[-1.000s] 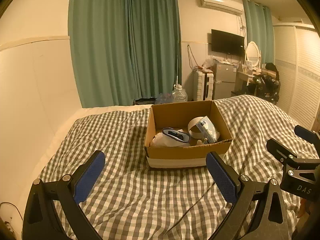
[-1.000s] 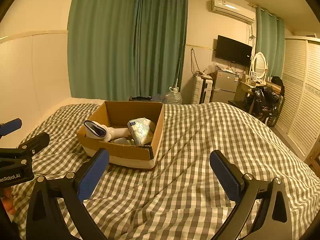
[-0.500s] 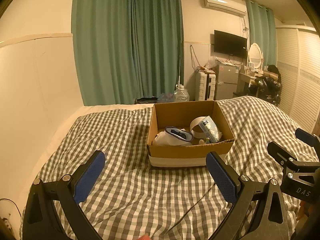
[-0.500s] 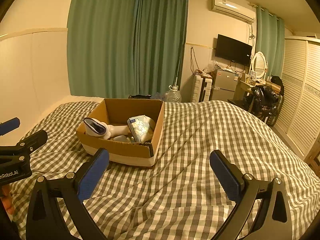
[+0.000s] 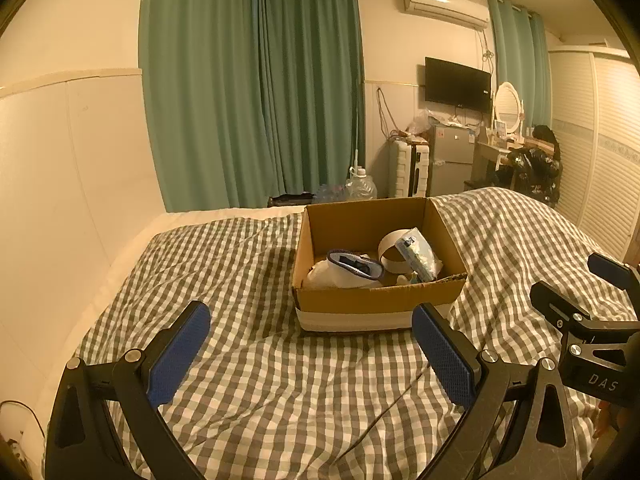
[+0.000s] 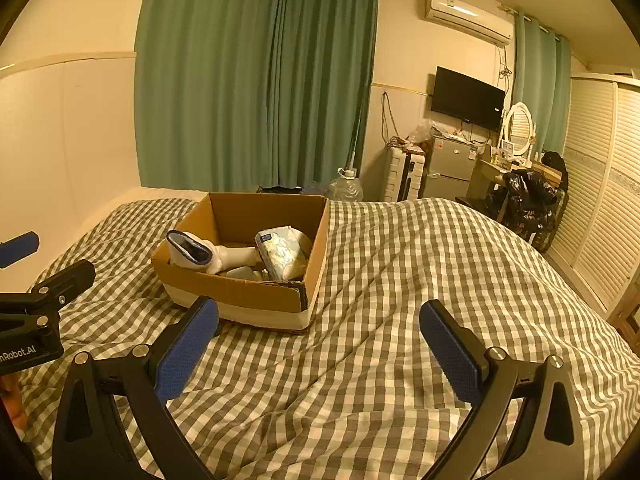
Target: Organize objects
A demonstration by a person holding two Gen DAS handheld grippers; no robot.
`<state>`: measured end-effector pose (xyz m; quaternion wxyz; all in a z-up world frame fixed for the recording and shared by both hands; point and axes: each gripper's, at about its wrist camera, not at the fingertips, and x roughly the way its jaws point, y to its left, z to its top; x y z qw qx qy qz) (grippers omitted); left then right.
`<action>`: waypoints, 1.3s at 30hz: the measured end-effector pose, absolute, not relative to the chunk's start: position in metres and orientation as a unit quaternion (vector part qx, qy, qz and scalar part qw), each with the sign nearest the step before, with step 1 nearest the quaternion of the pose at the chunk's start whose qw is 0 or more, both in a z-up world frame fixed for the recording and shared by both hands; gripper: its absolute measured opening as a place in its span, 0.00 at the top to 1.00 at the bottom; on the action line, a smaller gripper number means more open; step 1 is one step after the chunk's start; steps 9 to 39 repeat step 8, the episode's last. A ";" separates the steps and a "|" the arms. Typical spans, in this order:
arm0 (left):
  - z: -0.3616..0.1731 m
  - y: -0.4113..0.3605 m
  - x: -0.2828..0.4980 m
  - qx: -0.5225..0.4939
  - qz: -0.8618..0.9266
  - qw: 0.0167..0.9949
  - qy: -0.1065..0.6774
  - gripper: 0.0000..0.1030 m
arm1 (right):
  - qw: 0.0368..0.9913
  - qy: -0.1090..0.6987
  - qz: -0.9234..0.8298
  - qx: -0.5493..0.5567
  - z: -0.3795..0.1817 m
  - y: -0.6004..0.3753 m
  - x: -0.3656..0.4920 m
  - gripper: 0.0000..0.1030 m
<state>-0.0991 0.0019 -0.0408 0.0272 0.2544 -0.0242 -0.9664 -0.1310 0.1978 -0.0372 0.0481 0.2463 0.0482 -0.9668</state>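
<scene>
An open cardboard box (image 5: 376, 304) (image 6: 236, 292) sits on the checked bed. Inside lie a white device with a dark blue rim (image 5: 352, 265) (image 6: 192, 250), a tape roll (image 5: 390, 256) and a pale tissue pack (image 5: 418, 254) (image 6: 282, 254). My left gripper (image 5: 312, 350) is open and empty, held above the bed in front of the box. My right gripper (image 6: 320, 346) is open and empty, in front and to the right of the box. Each gripper shows at the edge of the other's view (image 5: 592, 320) (image 6: 28, 312).
The checked bedspread (image 6: 420, 280) covers the bed, with a white wall panel (image 5: 60, 184) on the left. Green curtains (image 5: 256, 92), a water jug (image 6: 346, 188), a small fridge (image 6: 450, 168), a dressing table (image 6: 516, 168) and louvred wardrobe doors (image 6: 600, 200) stand beyond.
Both grippers have stayed open and drifted slightly; the box sits a little further right in the left wrist view. Nothing was picked up or put down.
</scene>
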 end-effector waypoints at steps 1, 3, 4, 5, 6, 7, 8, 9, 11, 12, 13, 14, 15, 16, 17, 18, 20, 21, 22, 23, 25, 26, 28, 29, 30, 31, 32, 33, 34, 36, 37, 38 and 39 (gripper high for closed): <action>-0.041 0.002 -0.099 0.255 -0.966 0.027 -0.025 0.00 | 0.048 0.048 -0.967 0.246 -0.037 0.197 -0.132 0.02; -0.041 0.002 -0.099 0.255 -0.966 0.027 -0.025 0.00 | 0.049 0.049 -0.966 0.247 -0.038 0.197 -0.132 0.02; -0.041 0.002 -0.099 0.255 -0.966 0.025 -0.025 0.00 | 0.049 0.049 -0.966 0.248 -0.038 0.196 -0.132 0.02; -0.041 0.002 -0.098 0.254 -0.967 0.024 -0.024 0.00 | 0.049 0.050 -0.966 0.248 -0.038 0.197 -0.132 0.02; -0.041 0.002 -0.098 0.253 -0.967 0.022 -0.024 0.00 | 0.049 0.051 -0.966 0.248 -0.038 0.197 -0.132 0.02; -0.041 0.002 -0.098 0.253 -0.967 0.021 -0.024 0.00 | 0.048 0.052 -0.966 0.249 -0.038 0.196 -0.132 0.02; -0.041 0.003 -0.098 0.253 -0.967 0.021 -0.025 0.00 | 0.047 0.053 -0.966 0.250 -0.038 0.196 -0.132 0.02; -0.041 0.003 -0.098 0.253 -0.967 0.021 -0.025 0.00 | 0.047 0.053 -0.966 0.250 -0.038 0.196 -0.132 0.02; -0.041 0.003 -0.098 0.253 -0.967 0.021 -0.025 0.00 | 0.047 0.053 -0.966 0.250 -0.038 0.196 -0.132 0.02; -0.041 0.003 -0.098 0.253 -0.967 0.021 -0.025 0.00 | 0.047 0.053 -0.966 0.250 -0.038 0.196 -0.132 0.02; -0.041 0.003 -0.098 0.253 -0.967 0.021 -0.025 0.00 | 0.047 0.053 -0.966 0.250 -0.038 0.196 -0.132 0.02; -0.041 0.003 -0.098 0.253 -0.967 0.021 -0.025 0.00 | 0.047 0.053 -0.966 0.250 -0.038 0.196 -0.132 0.02; -0.041 0.003 -0.098 0.253 -0.967 0.021 -0.025 0.00 | 0.047 0.053 -0.966 0.250 -0.038 0.196 -0.132 0.02; -0.041 0.003 -0.098 0.253 -0.967 0.021 -0.025 0.00 | 0.047 0.053 -0.966 0.250 -0.038 0.196 -0.132 0.02; -0.041 0.003 -0.098 0.253 -0.967 0.021 -0.025 0.00 | 0.047 0.053 -0.966 0.250 -0.038 0.196 -0.132 0.02; -0.041 0.003 -0.098 0.253 -0.967 0.021 -0.025 0.00 | 0.047 0.053 -0.966 0.250 -0.038 0.196 -0.132 0.02; -0.041 0.003 -0.098 0.253 -0.967 0.021 -0.025 0.00 | 0.047 0.053 -0.966 0.250 -0.038 0.196 -0.132 0.02; -0.041 0.003 -0.098 0.253 -0.967 0.021 -0.025 0.00 | 0.047 0.053 -0.966 0.250 -0.038 0.196 -0.132 0.02; -0.041 0.003 -0.098 0.253 -0.967 0.021 -0.025 0.00 | 0.047 0.053 -0.966 0.250 -0.038 0.196 -0.132 0.02; -0.041 0.003 -0.098 0.253 -0.967 0.021 -0.025 0.00 | 0.047 0.053 -0.966 0.250 -0.038 0.196 -0.132 0.02; -0.041 0.003 -0.098 0.253 -0.967 0.021 -0.025 0.00 | 0.047 0.053 -0.966 0.250 -0.038 0.196 -0.132 0.02; -0.041 0.003 -0.098 0.253 -0.967 0.021 -0.025 0.00 | 0.047 0.053 -0.966 0.250 -0.038 0.196 -0.132 0.02; -0.041 0.003 -0.098 0.253 -0.967 0.021 -0.025 0.00 | 0.047 0.053 -0.966 0.250 -0.038 0.196 -0.132 0.02; -0.041 0.003 -0.098 0.253 -0.967 0.021 -0.025 0.00 | 0.047 0.053 -0.966 0.250 -0.038 0.196 -0.132 0.02; -0.041 0.003 -0.098 0.253 -0.967 0.021 -0.025 0.00 | 0.047 0.053 -0.966 0.250 -0.038 0.196 -0.132 0.02; -0.041 0.003 -0.098 0.253 -0.967 0.021 -0.025 0.00 | 0.047 0.053 -0.966 0.250 -0.038 0.196 -0.132 0.02; -0.041 0.003 -0.098 0.253 -0.967 0.021 -0.025 0.00 | 0.047 0.053 -0.966 0.250 -0.038 0.196 -0.132 0.02; -0.041 0.003 -0.098 0.253 -0.967 0.021 -0.025 0.00 | 0.047 0.053 -0.966 0.250 -0.038 0.196 -0.132 0.02; -0.041 0.003 -0.098 0.253 -0.967 0.021 -0.025 0.00 | 0.047 0.053 -0.966 0.250 -0.038 0.196 -0.132 0.02; -0.041 0.003 -0.098 0.253 -0.967 0.021 -0.025 0.00 | 0.047 0.053 -0.966 0.250 -0.038 0.196 -0.132 0.02; -0.041 0.003 -0.098 0.253 -0.967 0.021 -0.025 0.00 | 0.047 0.053 -0.966 0.250 -0.038 0.196 -0.132 0.02; -0.041 0.003 -0.098 0.253 -0.967 0.021 -0.025 0.00 | 0.047 0.053 -0.966 0.250 -0.038 0.196 -0.132 0.02; -0.041 0.003 -0.098 0.253 -0.967 0.021 -0.025 0.00 | 0.047 0.053 -0.966 0.250 -0.038 0.196 -0.132 0.02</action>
